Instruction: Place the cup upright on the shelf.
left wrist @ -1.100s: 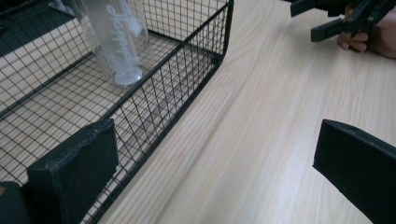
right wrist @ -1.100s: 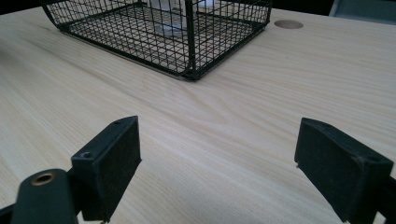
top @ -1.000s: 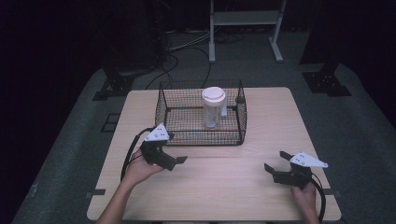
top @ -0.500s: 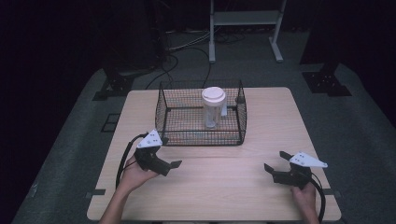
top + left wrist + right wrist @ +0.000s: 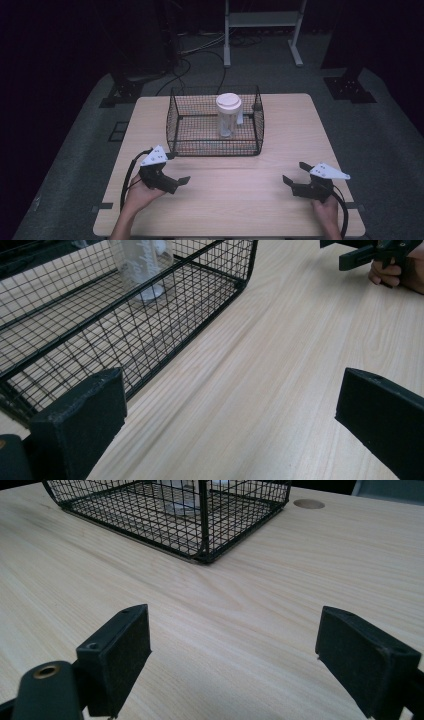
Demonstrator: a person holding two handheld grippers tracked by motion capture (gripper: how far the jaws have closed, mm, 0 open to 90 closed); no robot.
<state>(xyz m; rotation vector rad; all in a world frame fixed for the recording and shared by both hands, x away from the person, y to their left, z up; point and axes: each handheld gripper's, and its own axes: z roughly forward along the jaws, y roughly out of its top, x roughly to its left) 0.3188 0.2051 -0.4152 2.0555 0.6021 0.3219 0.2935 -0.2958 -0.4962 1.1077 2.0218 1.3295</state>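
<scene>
Faint white lettering, unreadable, marks the clear white-lidded plastic cup [image 5: 228, 116] standing inside the black wire basket [image 5: 175, 127]; the left gripper [image 5: 179, 176] and right gripper [image 5: 291, 174], near the basket, gape wide, empty.

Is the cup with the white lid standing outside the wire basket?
No, the cup stands upright inside the wire basket, with mesh walls on every side in the high view.

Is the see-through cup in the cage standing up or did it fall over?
Standing up. The clear cup rests on its base inside the wire basket, with its white lid on top facing up.
</scene>
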